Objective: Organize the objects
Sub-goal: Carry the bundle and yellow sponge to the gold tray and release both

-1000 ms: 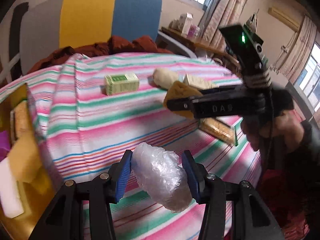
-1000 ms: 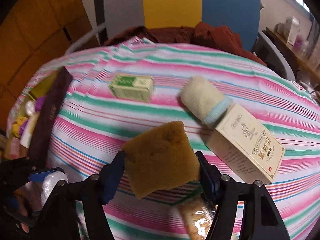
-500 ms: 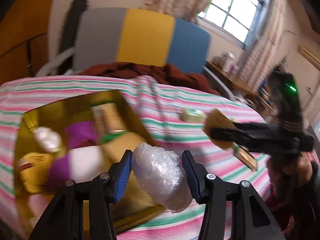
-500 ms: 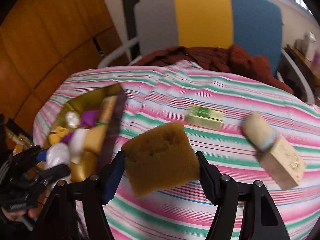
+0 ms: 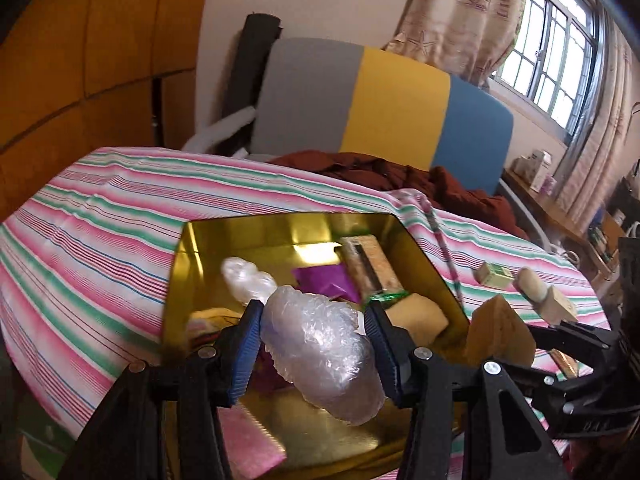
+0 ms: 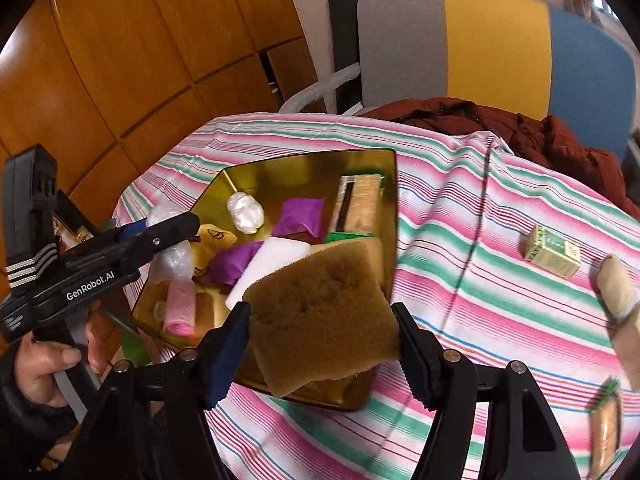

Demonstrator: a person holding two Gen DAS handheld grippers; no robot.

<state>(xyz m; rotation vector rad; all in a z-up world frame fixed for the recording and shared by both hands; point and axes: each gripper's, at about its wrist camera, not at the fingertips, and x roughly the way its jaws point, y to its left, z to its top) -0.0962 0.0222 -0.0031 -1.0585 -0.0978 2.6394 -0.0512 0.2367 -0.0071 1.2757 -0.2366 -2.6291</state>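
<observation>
Grippers both loaded. Our left gripper (image 5: 314, 344) clamps a crumpled plastic wad (image 5: 320, 354) over the gold tray (image 5: 276, 226) — the tray already holds several items. Our right gripper (image 6: 320, 344) clenches a brown sponge (image 6: 320, 312) above the tray's near edge. At 2 o'clock in the right view, a small green box (image 6: 554, 251) lies on the striped cloth (image 6: 460, 280).

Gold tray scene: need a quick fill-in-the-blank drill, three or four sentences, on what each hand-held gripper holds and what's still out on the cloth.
1. The left hand-held gripper is shut on a crumpled clear ____ bundle.
2. The right hand-held gripper is shut on a brown ____.
3. Both held items hang over the shiny ____ metal tray.
4. The small green-and-cream box lies on the ____ tablecloth, outside the tray.

Missing words: plastic; sponge; gold; striped
</observation>
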